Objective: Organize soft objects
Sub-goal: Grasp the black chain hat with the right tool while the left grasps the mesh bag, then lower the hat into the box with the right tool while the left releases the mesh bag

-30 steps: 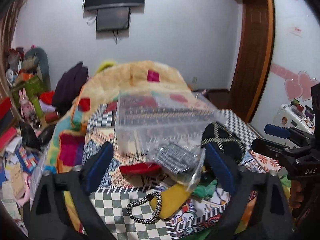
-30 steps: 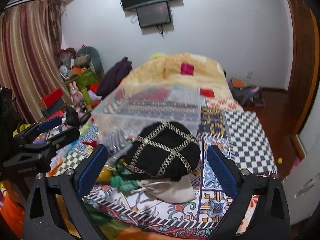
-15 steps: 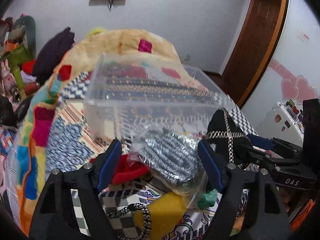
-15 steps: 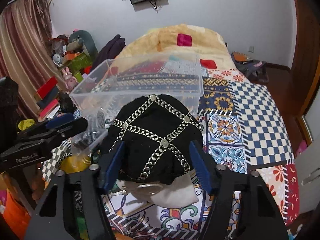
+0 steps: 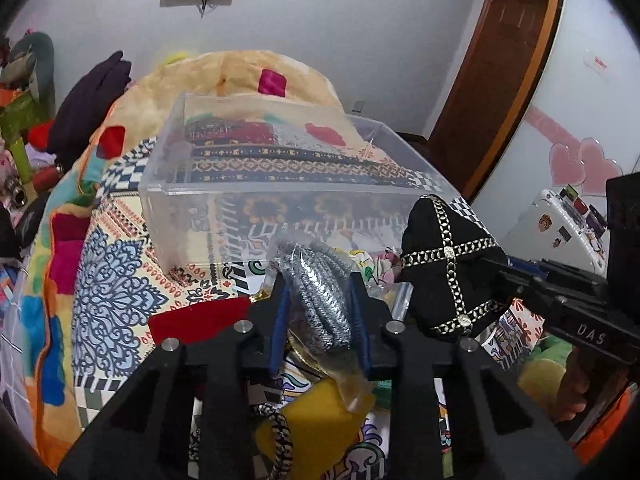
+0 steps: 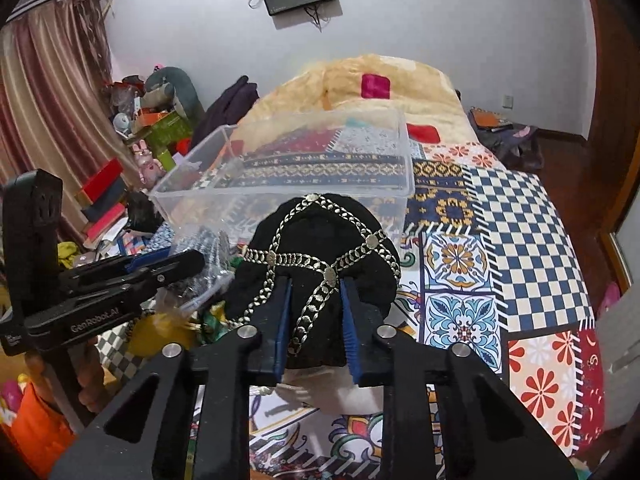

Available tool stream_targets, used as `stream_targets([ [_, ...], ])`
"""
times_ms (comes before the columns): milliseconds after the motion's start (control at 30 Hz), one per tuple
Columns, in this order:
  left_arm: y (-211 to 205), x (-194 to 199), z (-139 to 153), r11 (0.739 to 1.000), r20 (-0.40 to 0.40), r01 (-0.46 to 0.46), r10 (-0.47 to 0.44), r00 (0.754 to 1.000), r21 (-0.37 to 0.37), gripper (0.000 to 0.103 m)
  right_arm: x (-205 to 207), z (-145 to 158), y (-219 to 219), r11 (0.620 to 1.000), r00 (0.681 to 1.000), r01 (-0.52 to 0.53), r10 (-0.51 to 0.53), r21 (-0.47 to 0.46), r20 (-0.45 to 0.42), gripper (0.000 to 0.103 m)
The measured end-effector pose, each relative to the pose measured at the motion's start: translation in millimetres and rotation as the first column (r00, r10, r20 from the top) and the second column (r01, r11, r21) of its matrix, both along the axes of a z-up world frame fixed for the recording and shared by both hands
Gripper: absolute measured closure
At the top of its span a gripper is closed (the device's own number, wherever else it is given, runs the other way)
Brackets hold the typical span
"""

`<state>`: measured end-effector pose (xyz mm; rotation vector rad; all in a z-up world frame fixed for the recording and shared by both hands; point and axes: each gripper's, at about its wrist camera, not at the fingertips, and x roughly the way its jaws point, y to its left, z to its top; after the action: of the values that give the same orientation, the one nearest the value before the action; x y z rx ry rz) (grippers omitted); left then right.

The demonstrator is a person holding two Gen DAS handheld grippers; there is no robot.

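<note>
Both grippers tilt downward, side by side: the left gripper [image 5: 318,304] and the right gripper [image 6: 312,312] have just been closing (each now pinching something soft).

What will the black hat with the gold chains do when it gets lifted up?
The black hat probably sags: it dents where the right tongs pinch it. It looks light, likely just cloth. Its chains may dangle a little.

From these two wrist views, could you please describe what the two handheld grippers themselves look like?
Both are matte black, angular frames with silver round bolts. The left gripper and the right gripper each carry two ribbed blue pads. Seen from the side, the left one bears white "GenRobot.AI" lettering and the right one "DAS". No cables or sleeves show.
</note>
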<state>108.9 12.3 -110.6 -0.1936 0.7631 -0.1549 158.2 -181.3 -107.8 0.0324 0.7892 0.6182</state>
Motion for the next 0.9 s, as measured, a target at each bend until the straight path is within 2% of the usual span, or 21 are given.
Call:
stream_targets([
  [500, 13.9, -28.9, 64.6, 0.999, 0.175, -0.027, 0.030, 0.984, -0.018, 0.077, -9.3, 56.2, -1.4, 0.995, 0.989, -0.031, 0.017, 0.091, 0.147, 0.088],
  [733, 30.9, -16.4, 91.5, 0.997, 0.241, -0.074, 0.075, 0.968, -0.014, 0.077, 8.0, 74.0, 5.7, 0.993, 0.979, -0.016, -0.008, 0.114, 0.205, 0.088],
  [900, 39.7, 3.0, 98.2, 0.995, 0.243, -0.096, 0.092, 0.966, 0.005, 0.077, 24.5, 77.7, 12.7, 0.992, 0.977, 0.005, -0.032, 0.124, 0.212, 0.088],
])
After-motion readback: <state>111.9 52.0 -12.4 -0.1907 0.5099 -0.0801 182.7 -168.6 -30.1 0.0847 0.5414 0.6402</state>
